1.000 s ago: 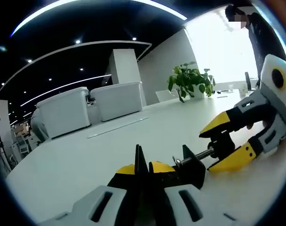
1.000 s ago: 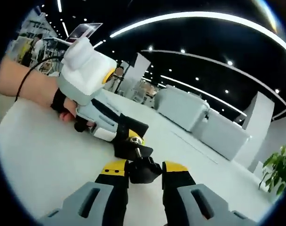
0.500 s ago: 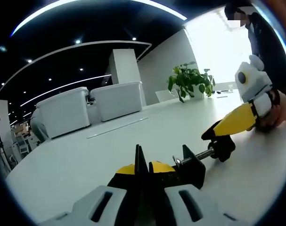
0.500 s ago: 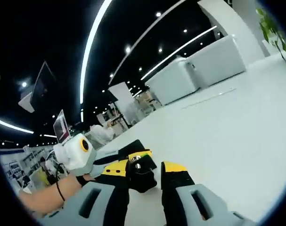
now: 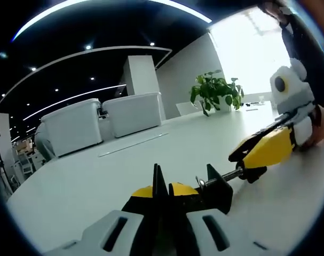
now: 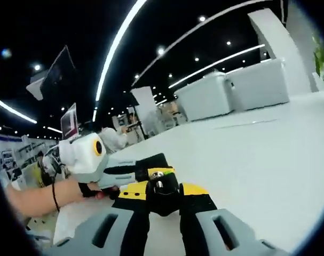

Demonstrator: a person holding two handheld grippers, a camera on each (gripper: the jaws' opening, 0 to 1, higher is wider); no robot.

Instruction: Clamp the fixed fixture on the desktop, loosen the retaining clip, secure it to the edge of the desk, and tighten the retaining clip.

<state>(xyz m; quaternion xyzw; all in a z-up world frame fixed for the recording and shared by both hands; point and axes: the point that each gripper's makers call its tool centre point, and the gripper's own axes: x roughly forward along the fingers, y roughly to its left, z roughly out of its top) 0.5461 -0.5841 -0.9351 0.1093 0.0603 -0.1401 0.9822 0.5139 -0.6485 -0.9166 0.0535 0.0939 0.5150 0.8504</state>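
Note:
My left gripper [image 5: 160, 189] is shut on the thin black plate of the clamp fixture [image 5: 215, 189], which stands low over the white desk [image 5: 97, 181]. The fixture's screw rod [image 5: 231, 174] runs right to a black knob [image 5: 253, 172]. My right gripper [image 5: 260, 154], yellow-jawed and held by a hand, is shut on that knob from the right. In the right gripper view, the knob [image 6: 162, 191] sits pinched between my right gripper's [image 6: 163, 188] yellow tips. Just beyond it the left gripper [image 6: 147, 169] comes in from the left with a person's hand [image 6: 44, 197].
Two large white bins [image 5: 103, 120] stand at the desk's far side, and a potted plant [image 5: 215, 93] stands near a bright window. A person in dark clothes [image 5: 306, 48] is at the right. A monitor [image 6: 70, 121] hangs in the background. Open desk surface [image 6: 268, 160] spreads to the right.
My right gripper has rolled around the screw's axis while staying shut on the knob, so its view has rotated. The left gripper and fixture have kept still.

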